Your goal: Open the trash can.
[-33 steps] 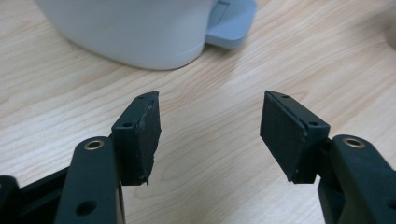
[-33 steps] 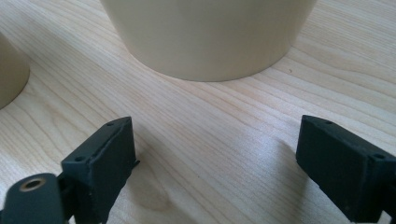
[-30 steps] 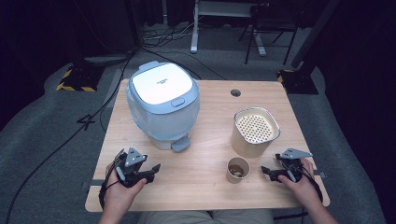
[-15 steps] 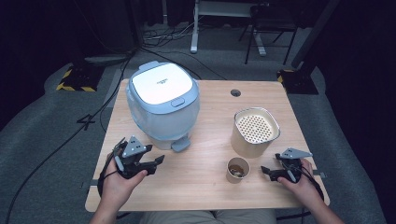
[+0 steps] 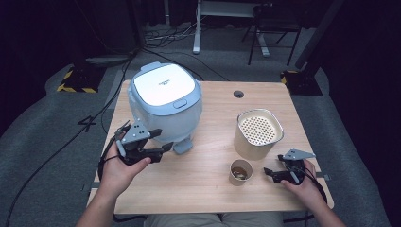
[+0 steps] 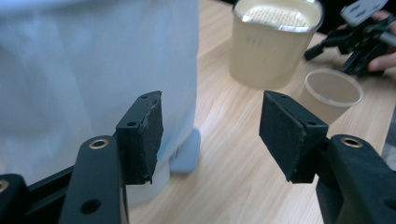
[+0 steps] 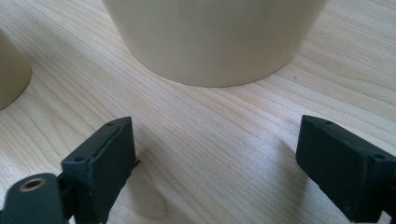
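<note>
A light blue rice cooker (image 5: 163, 101) with a white lid stands shut at the table's left rear. My left gripper (image 5: 163, 141) hovers open just in front of its lower left side, lifted off the table, with nothing between the pads. In the left gripper view the cooker's wall (image 6: 93, 70) rises just behind the left pad of that gripper (image 6: 210, 130). A beige pot (image 5: 257, 132) with a perforated insert stands at the right, a small cup (image 5: 241, 171) in front of it. My right gripper (image 5: 272, 166) rests open on the table, right of the cup, and holds nothing.
The wooden table (image 5: 198, 189) has bare room between the two hands and a cable hole (image 5: 239, 94) at the back. In the right gripper view the pot's base (image 7: 215, 37) stands close ahead of the gripper (image 7: 215, 158) and the cup's edge (image 7: 11, 70) shows at the left.
The left hand has lifted its gripper off the table and carried it up toward the cooker's front. The right hand and gripper have stayed still.
</note>
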Motion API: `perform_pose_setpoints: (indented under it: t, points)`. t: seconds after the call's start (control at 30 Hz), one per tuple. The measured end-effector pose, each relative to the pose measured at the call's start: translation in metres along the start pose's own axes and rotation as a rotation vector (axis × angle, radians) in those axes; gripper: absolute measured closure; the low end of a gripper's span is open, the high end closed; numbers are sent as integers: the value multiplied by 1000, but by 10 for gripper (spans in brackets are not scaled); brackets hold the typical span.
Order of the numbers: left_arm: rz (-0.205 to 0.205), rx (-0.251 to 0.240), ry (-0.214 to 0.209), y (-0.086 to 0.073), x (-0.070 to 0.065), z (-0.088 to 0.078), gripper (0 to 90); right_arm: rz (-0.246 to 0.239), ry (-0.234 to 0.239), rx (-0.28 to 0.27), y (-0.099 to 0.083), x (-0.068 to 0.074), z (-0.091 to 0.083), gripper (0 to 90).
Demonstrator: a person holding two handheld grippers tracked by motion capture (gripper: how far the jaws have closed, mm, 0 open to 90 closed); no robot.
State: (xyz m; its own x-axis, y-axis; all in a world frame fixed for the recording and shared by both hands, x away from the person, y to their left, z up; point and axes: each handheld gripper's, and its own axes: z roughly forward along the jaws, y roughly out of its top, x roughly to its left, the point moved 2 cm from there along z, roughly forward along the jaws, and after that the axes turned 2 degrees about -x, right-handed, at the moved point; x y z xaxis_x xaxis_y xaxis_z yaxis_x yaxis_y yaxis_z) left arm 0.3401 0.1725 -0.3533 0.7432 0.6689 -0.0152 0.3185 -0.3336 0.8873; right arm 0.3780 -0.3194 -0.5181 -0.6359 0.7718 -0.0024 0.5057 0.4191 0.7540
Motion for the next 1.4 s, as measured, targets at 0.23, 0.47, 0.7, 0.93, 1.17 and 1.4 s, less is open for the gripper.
perform_pose_setpoints:
  t: [0.23,0.47,0.7,0.93,1.17,1.4]
  points:
    - [32,-46,-34,24,3,1,415,0,0,-1,0,0,0,120]
    - [18,-160,-115,49,10,5,391,-9,2,-6,0,1,-1,154]
    - [31,-165,-92,67,21,13,383,-8,5,-7,0,1,-1,155]
    - [-2,-183,-103,81,39,21,577,-8,5,-7,0,1,-1,156]
    - [-3,-160,-119,89,48,25,779,-8,8,-8,0,1,-1,161]
    - [-8,-133,-151,93,55,34,869,-8,9,-8,0,1,-1,161]
